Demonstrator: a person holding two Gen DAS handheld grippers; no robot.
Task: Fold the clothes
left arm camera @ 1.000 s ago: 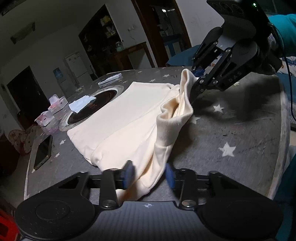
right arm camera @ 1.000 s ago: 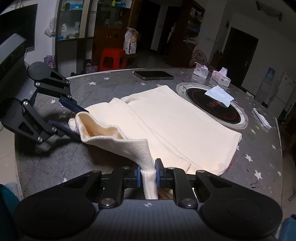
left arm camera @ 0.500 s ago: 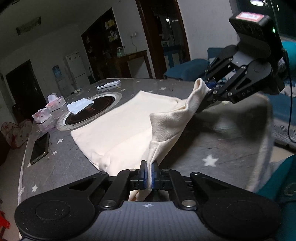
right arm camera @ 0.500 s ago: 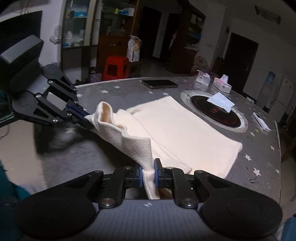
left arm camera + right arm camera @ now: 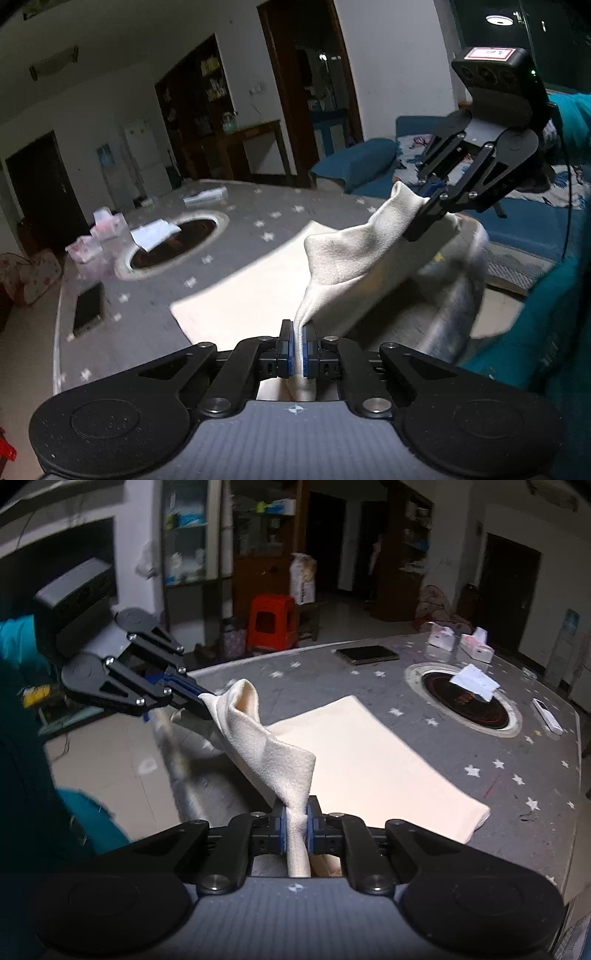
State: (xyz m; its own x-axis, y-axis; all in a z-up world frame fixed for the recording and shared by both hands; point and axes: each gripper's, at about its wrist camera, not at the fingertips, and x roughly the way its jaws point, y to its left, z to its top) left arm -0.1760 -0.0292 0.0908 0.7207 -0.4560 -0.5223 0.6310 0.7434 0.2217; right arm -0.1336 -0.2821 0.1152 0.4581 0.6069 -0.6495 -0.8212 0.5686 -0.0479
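Both grippers, left gripper (image 5: 297,349) and right gripper (image 5: 295,825), pinch the cream garment's (image 5: 369,753) raised edge, so keep it taut and level as you carry it.

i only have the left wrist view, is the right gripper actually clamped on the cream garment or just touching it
Observer: Clamped. In the right wrist view the right gripper has its jaws shut on a bunched strip of the cream garment.
Operator: is the part behind the lifted fold flat
Observer: Yes, it lies flat on the table, with its corner short of the table edge.
Operator: where is my left gripper relative to the table
Observer: The left gripper holds its end of the cloth out past the table edge, above the floor tiles.
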